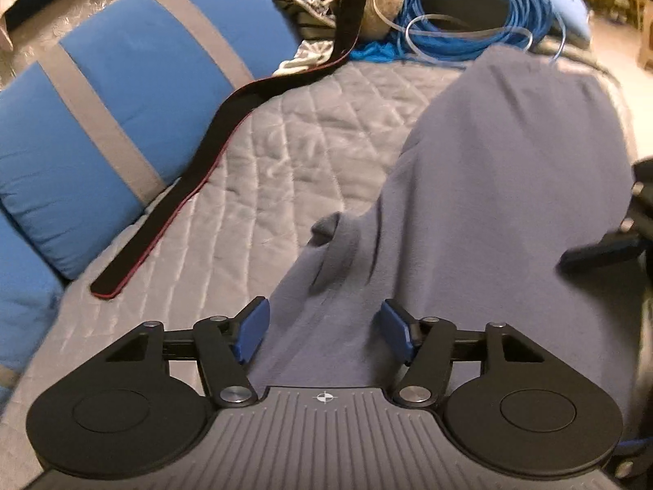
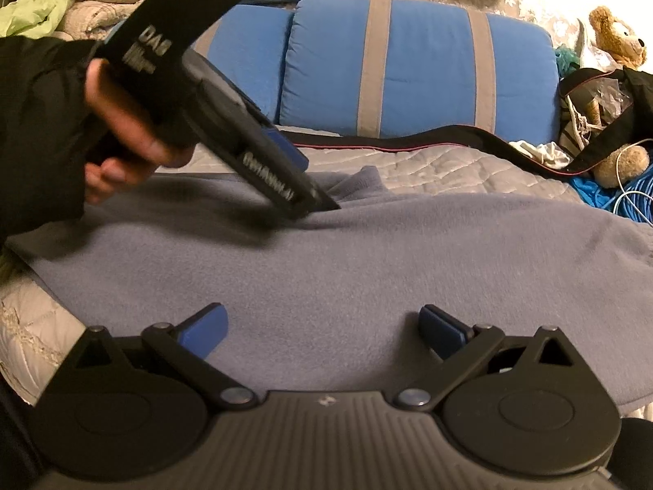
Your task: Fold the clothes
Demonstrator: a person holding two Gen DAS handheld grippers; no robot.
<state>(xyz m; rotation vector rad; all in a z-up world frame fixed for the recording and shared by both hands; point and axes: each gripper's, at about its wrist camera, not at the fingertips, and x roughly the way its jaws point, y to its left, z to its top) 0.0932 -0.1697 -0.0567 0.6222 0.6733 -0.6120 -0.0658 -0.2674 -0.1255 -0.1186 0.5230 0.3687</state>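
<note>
A grey-blue fleece garment (image 1: 510,188) lies spread on the quilted grey bed cover (image 1: 261,171). My left gripper (image 1: 322,326) is open just above the garment's near part, with a small fold (image 1: 334,232) ahead of it. In the right wrist view the same garment (image 2: 367,269) stretches across the frame. My right gripper (image 2: 322,330) is open and empty above it. The left gripper (image 2: 314,200), held by a hand, points down with its tips touching the garment's far edge. The right gripper (image 1: 612,241) shows blurred at the right edge of the left wrist view.
Blue cushions with grey stripes (image 1: 122,114) (image 2: 416,65) line the far side. A black strap with red edging (image 1: 196,179) (image 2: 428,141) lies along them. A blue cable coil (image 1: 461,20), a teddy bear (image 2: 620,41) and a black bag (image 2: 600,98) sit at one end.
</note>
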